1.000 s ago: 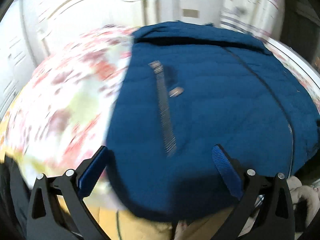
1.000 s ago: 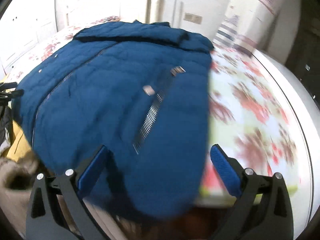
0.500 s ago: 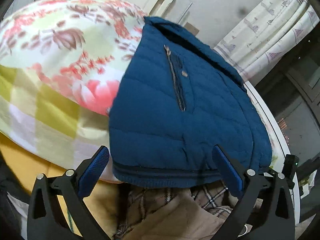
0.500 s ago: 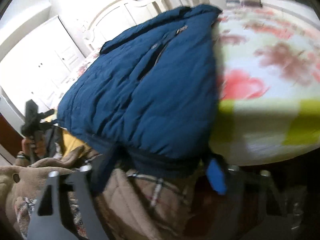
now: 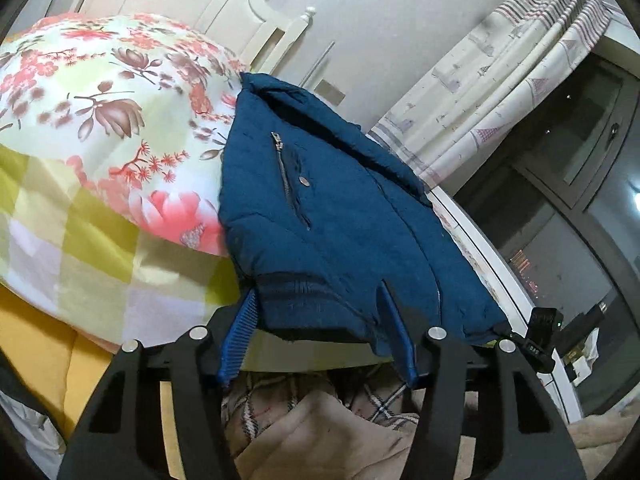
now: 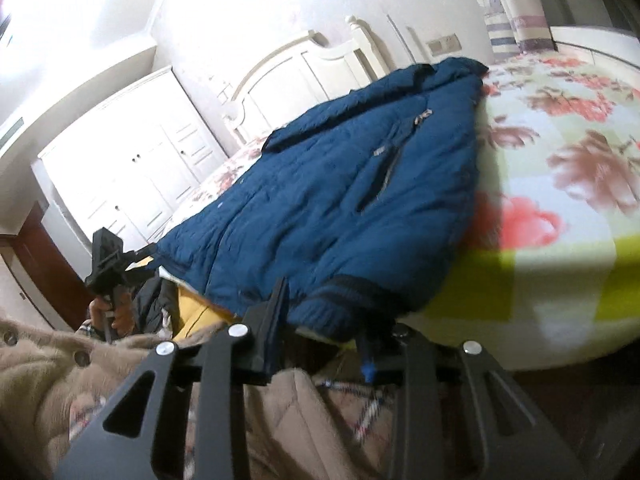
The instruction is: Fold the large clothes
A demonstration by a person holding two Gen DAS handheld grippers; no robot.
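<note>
A blue padded jacket (image 5: 340,216) (image 6: 320,200) lies front up on the floral bed cover (image 5: 100,120), its ribbed hem hanging over the near edge of the bed. My left gripper (image 5: 316,292) is at the hem's left corner. Its jaws are closing with the hem lying flat between the blue pads (image 5: 240,328). My right gripper (image 6: 324,312) is at the other hem corner, jaws closing, and the hem bulges between its fingers, hiding most of the right one. Each view shows the other gripper at its side: the right gripper (image 5: 544,332), and the left gripper (image 6: 106,256) held in a hand (image 6: 114,314).
A white headboard (image 5: 224,8) and wall stand beyond the jacket, a white wardrobe (image 6: 140,168) to one side, and a curtain (image 5: 500,80) and dark window (image 5: 580,208) to the other. The person's beige fuzzy coat (image 6: 40,380) and plaid clothing fill the near foreground.
Both grippers dropped from above the jacket to its near hem and rolled. Both sets of jaws narrowed from wide open, the right one further, with a hem corner now between each pair.
</note>
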